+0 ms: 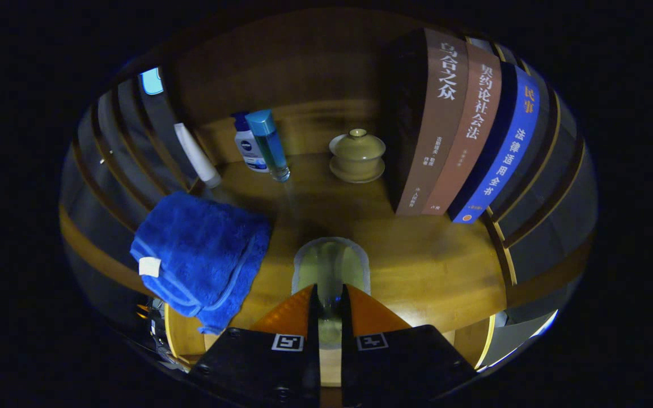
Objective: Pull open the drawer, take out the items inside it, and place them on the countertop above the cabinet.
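Observation:
My gripper [330,296] is shut on a small pale green packet [355,265] with a whitish rim. The packet sticks out ahead of the fingertips, low over the wooden countertop [428,272]; I cannot tell whether it touches the wood. A folded blue towel [202,255] lies on the countertop just left of the fingers, hanging over the front edge. Beyond it stand a clear bottle with a blue cap [270,146], a white and blue bottle [247,148] and a leaning white tube [196,154]. The drawer is hidden.
A lidded yellowish tea bowl on a saucer [357,156] stands at the back middle. Three upright books [462,124] stand right of it. Dark slatted walls close both sides, and a wooden back panel [304,79] rises behind. Bare wood lies right of the fingers.

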Demonstrator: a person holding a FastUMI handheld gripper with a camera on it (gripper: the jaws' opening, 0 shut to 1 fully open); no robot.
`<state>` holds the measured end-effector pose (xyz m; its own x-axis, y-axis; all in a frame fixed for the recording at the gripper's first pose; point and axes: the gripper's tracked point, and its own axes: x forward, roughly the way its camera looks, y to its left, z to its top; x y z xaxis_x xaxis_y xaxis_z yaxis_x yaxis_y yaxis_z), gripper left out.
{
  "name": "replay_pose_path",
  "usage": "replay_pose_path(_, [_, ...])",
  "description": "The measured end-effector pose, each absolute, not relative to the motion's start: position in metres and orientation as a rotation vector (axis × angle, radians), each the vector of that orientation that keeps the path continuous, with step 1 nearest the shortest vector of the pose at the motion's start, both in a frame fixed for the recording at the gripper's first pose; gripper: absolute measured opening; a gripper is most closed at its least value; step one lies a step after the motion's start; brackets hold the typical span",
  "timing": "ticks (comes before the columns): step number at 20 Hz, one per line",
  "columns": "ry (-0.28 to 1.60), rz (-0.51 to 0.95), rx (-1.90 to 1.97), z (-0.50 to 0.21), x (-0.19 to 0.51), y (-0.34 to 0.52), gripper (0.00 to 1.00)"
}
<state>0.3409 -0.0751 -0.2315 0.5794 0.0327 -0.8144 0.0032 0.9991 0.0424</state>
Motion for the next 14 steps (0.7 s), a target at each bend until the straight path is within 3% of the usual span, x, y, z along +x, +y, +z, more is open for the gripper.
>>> replay_pose_path(5, [0.945, -0.02, -0.003, -0.234, 0.355, -0.079, 0.2])
replay_pose_path(8, [0.934, -0.045, 0.013, -0.233, 0.355, -0.083, 0.29])
replay_pose_path(14, [0.816, -0.04, 0.059, -0.206, 0.344, -0.09, 0.99])
